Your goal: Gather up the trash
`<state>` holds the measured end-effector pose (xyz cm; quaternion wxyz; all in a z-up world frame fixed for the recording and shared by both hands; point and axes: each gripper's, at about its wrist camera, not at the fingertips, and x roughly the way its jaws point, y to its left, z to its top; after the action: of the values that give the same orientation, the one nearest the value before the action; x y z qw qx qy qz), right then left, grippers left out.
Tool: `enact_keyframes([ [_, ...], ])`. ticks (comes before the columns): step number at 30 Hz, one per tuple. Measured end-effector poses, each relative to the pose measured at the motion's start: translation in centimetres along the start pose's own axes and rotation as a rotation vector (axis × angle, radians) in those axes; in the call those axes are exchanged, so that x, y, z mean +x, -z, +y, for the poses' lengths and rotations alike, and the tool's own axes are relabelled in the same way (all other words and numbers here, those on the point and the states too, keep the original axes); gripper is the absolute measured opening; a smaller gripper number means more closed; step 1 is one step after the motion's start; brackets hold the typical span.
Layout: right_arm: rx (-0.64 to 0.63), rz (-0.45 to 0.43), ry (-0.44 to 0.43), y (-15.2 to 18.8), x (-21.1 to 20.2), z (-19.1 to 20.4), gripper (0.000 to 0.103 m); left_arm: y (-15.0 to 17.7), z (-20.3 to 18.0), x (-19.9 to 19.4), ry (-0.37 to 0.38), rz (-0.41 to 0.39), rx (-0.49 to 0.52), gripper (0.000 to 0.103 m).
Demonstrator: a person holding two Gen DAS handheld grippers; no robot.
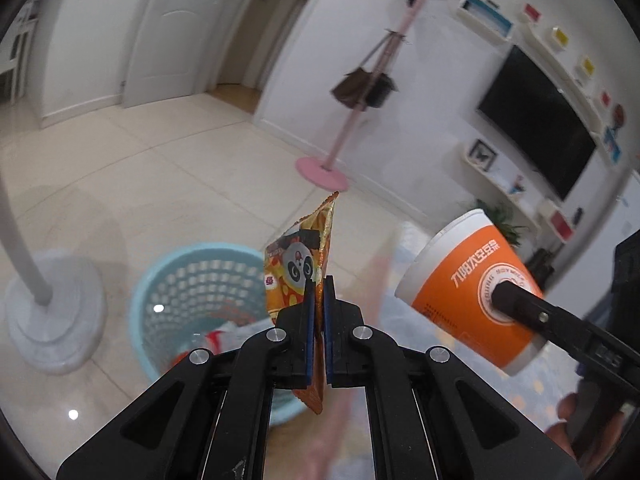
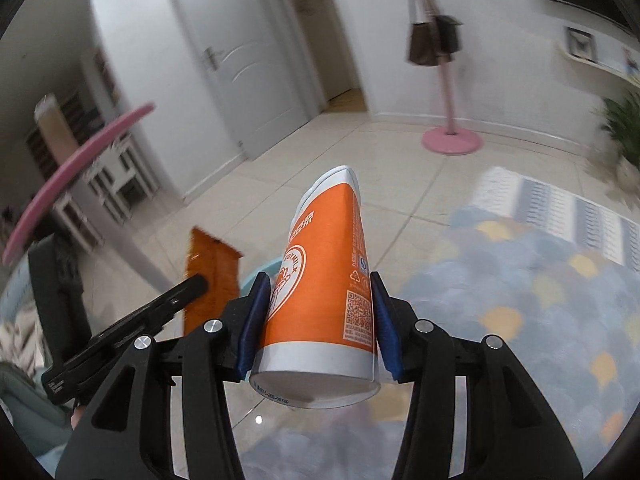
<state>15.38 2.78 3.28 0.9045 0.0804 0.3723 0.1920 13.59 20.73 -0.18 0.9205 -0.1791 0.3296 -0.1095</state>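
My left gripper (image 1: 319, 300) is shut on an orange snack wrapper (image 1: 298, 264) with a panda print, held above and just right of a light blue mesh trash basket (image 1: 200, 280) on the floor. The basket holds some trash. My right gripper (image 2: 318, 316) is shut on an orange and white paper cup (image 2: 324, 280), lying on its side with its base toward the camera. The cup also shows in the left wrist view (image 1: 468, 292) at the right, with a finger of the right gripper (image 1: 520, 304) on it. The wrapper (image 2: 210, 276) and the left gripper show at the left of the right wrist view.
A white fan stand base (image 1: 52, 312) sits left of the basket. A pink coat rack (image 1: 324, 168) stands on the tiled floor further back. A patterned rug (image 2: 520, 300) lies to the right. A TV (image 1: 536, 120) and shelves line the right wall.
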Motion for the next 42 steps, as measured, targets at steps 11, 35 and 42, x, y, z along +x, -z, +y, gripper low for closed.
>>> enact_keyframes([
  [11, 0.012, 0.119, 0.037, 1.1, 9.5, 3.3, 0.050, 0.0, 5.1, 5.1, -0.120, 0.084, -0.009, 0.005],
  [35, -0.140, -0.043, 0.127, 4.0, -3.8, 3.4, 0.055, 1.7, -1.4, -7.1, -0.135, -0.068, 0.048, 0.059],
  [42, -0.138, -0.256, 0.223, 8.1, -12.6, 1.8, 0.064, 5.7, -6.6, -12.7, -0.265, -0.196, 0.074, 0.069],
])
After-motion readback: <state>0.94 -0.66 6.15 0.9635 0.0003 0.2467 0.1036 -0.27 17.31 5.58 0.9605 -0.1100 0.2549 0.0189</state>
